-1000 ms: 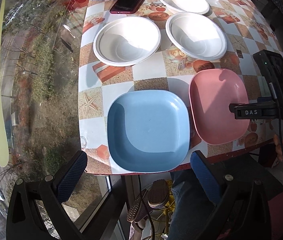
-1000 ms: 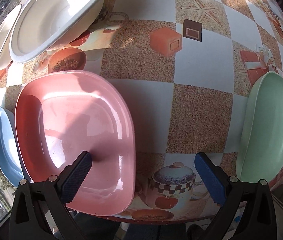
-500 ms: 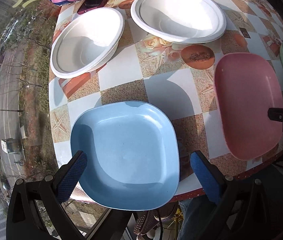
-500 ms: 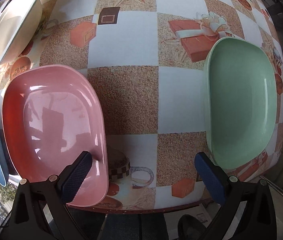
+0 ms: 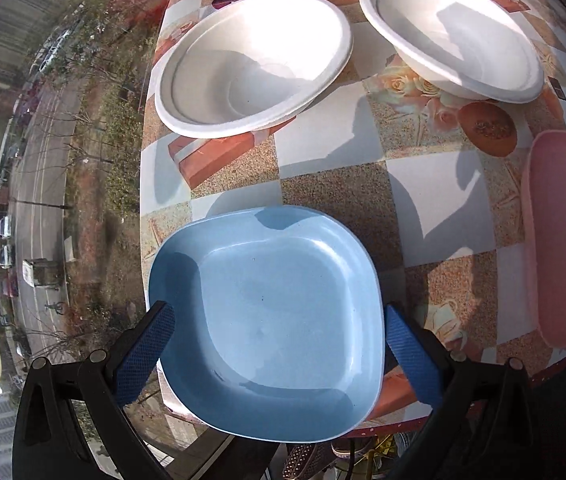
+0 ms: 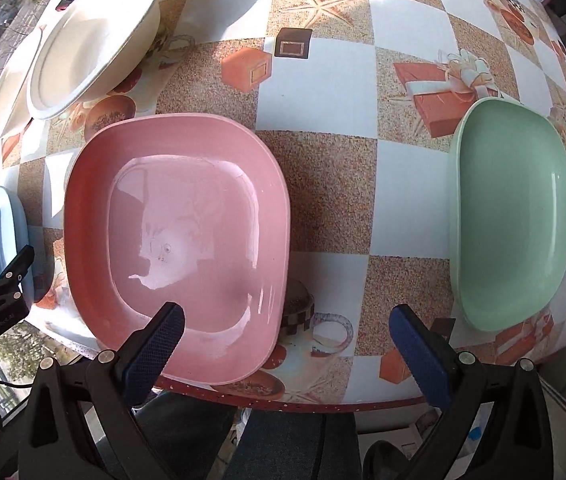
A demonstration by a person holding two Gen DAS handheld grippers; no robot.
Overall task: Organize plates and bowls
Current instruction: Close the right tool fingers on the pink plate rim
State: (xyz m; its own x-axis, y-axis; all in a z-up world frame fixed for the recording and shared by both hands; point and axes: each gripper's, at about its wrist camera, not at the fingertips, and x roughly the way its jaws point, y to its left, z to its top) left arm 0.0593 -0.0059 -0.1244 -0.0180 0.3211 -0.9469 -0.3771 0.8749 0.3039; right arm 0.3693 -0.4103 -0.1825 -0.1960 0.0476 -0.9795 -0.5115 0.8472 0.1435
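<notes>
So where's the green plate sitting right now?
The green plate shows only in the right wrist view, at the table's right edge, apart from the pink plate, which lies to its left.

Each black plastic tool, the left tool [image 5: 279, 344] and the right tool [image 6: 286, 340], has two angular arms with silver round screws and dark blue textured pads [image 6: 154, 344]. Below, the person wears blue jeans [image 6: 283, 440].
</notes>
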